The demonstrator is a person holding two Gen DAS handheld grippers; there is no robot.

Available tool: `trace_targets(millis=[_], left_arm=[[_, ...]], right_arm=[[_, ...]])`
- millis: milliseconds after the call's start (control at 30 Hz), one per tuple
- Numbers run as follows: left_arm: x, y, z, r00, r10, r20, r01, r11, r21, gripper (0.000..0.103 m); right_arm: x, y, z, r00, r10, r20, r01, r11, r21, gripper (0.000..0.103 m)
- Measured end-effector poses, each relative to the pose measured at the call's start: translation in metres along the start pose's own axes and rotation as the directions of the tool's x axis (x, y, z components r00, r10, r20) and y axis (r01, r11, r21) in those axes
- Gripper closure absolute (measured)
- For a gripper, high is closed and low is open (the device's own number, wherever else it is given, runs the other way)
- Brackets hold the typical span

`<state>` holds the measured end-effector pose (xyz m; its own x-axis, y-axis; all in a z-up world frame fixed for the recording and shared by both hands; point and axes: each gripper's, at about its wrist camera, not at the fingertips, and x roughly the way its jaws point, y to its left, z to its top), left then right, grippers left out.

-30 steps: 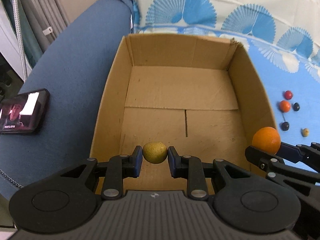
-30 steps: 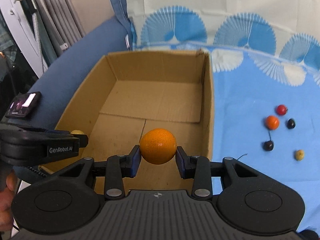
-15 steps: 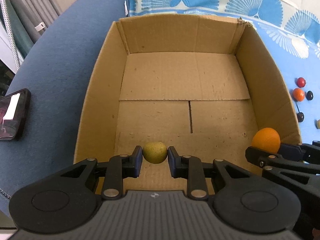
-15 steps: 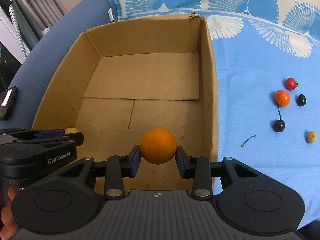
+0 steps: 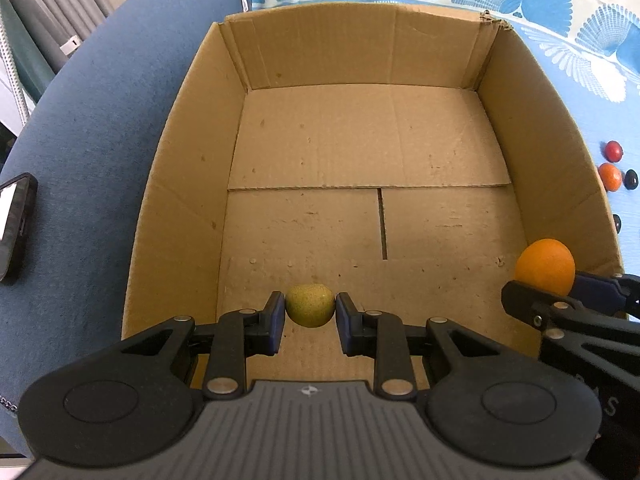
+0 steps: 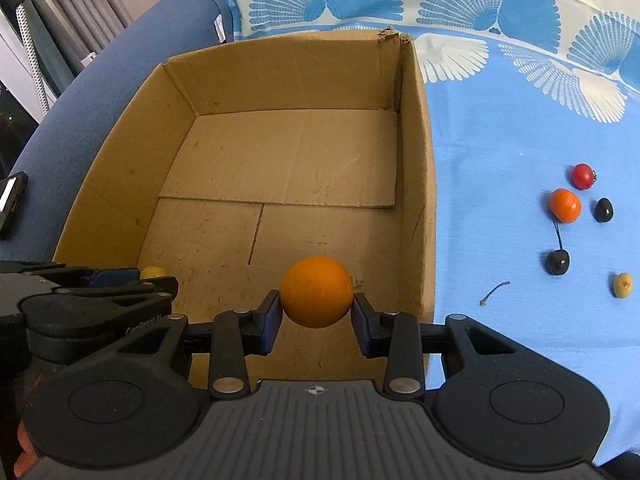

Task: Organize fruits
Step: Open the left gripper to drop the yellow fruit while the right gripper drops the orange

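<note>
Since a second ago both my tongs have sunk toward the open brown cardboard box [image 5: 360, 152], which now fills more of each view, and the dark phone [image 5: 14, 224] on the blue upholstered seat [image 5: 92, 152] has slid out to the left edge of the left view.

My left tongs [image 5: 310, 312] pinch a small yellow-green speckled round fruit [image 5: 310, 305] between their blue pads, hanging over the near edge of the box floor, toward its left side. My right tongs [image 6: 316, 310] pinch a round orange fruit [image 6: 316, 291], over the near edge of the floor close to the box's right wall. The box floor beneath both is bare cardboard with its flap seams showing.

In the right view my left tongs show side-on at the left, with raised lettering on the arm too blurred to read here. In the left view the orange fruit shows at the right, gripped by the right tongs.

Outside the box's right wall, on the light-blue cloth with fan-shaped prints [image 6: 500, 152], lie a small red round fruit [image 6: 582, 176], a small orange citrus [image 6: 565, 205], a dark oval berry [image 6: 603, 210], a dark cherry with a stem [image 6: 557, 262], a small pale-yellow fruit [image 6: 623, 285] and a loose stem [image 6: 494, 293], all apart from one another and near the cloth's right edge.
</note>
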<state>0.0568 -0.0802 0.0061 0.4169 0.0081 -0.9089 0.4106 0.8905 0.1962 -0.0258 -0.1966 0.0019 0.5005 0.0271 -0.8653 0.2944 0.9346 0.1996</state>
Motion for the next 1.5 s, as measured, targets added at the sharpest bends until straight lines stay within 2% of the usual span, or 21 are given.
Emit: trace_targets(millis=[233, 300, 367, 400, 433, 467, 500, 533, 567, 633, 800, 1133, 1333, 1500], left_arm=[[0.004, 0.002, 0.003, 1.000, -0.016, -0.008, 0.016, 1.000, 0.002, 0.071], [0.003, 0.000, 0.003, 0.999, -0.034, 0.006, 0.033, 0.999, 0.029, 0.051], [-0.003, -0.002, 0.002, 0.999, -0.020, 0.046, 0.018, 0.999, 0.043, 0.009], [-0.007, -0.002, 0.001, 0.997, 0.005, 0.074, -0.008, 0.999, 0.045, 0.006], [-0.011, -0.003, 0.000, 0.994, 0.030, 0.105, -0.035, 0.998, 0.049, 0.002], [-0.015, -0.003, 0.000, 0.991, 0.046, 0.124, -0.054, 0.997, 0.058, 0.000], [-0.019, -0.003, 0.000, 0.990, 0.056, 0.131, -0.065, 0.996, 0.066, 0.000], [-0.023, -0.001, -0.001, 0.990, 0.055, 0.127, -0.064, 0.995, 0.072, 0.000], [-0.026, 0.002, -0.002, 0.992, 0.044, 0.121, -0.053, 0.996, 0.070, 0.000], [-0.036, 0.008, -0.006, 0.994, 0.011, 0.110, -0.016, 0.999, 0.048, 0.000], [-0.074, 0.018, -0.028, 0.989, -0.037, 0.144, 0.037, 0.999, -0.002, 0.000], [-0.161, 0.018, -0.090, 0.966, -0.127, 0.225, 0.128, 0.992, 0.008, 0.000], [-0.200, 0.017, -0.124, 0.952, -0.112, 0.283, 0.117, 0.993, 0.001, 0.000], [-0.225, 0.014, -0.144, 0.940, -0.098, 0.328, 0.101, 0.995, 0.009, 0.000]], right_arm=[[0.000, 0.001, 0.000, 1.000, -0.005, -0.001, 0.005, 1.000, -0.004, 0.063], [0.000, 0.002, -0.001, 1.000, -0.018, 0.004, 0.018, 1.000, -0.010, 0.063], [-0.002, 0.006, -0.003, 0.999, -0.047, 0.018, 0.048, 0.998, -0.029, 0.063], [-0.003, 0.007, -0.004, 0.998, -0.059, 0.032, 0.060, 0.997, -0.042, 0.061], [-0.007, 0.008, -0.006, 0.996, -0.071, 0.049, 0.073, 0.996, -0.055, 0.054], [-0.011, 0.009, -0.009, 0.995, -0.073, 0.069, 0.078, 0.994, -0.074, 0.052], [-0.017, 0.010, -0.011, 0.994, -0.073, 0.086, 0.081, 0.992, -0.094, 0.039], [-0.023, 0.010, -0.014, 0.992, -0.073, 0.098, 0.083, 0.991, -0.104, 0.032], [-0.031, 0.009, -0.017, 0.993, -0.052, 0.109, 0.063, 0.992, -0.108, 0.029], [-0.047, 0.009, -0.024, 0.992, -0.018, 0.124, 0.032, 0.993, -0.111, 0.012], [-0.096, 0.012, -0.048, 0.980, -0.023, 0.199, 0.047, 0.992, -0.115, 0.010], [-0.188, 0.015, -0.107, 0.947, -0.025, 0.321, 0.047, 0.997, -0.061, 0.005], [-0.222, 0.023, -0.138, 0.928, -0.026, 0.373, 0.056, 0.996, -0.069, 0.004], [-0.251, 0.025, -0.160, 0.895, -0.024, 0.445, 0.057, 0.996, -0.061, 0.003]])
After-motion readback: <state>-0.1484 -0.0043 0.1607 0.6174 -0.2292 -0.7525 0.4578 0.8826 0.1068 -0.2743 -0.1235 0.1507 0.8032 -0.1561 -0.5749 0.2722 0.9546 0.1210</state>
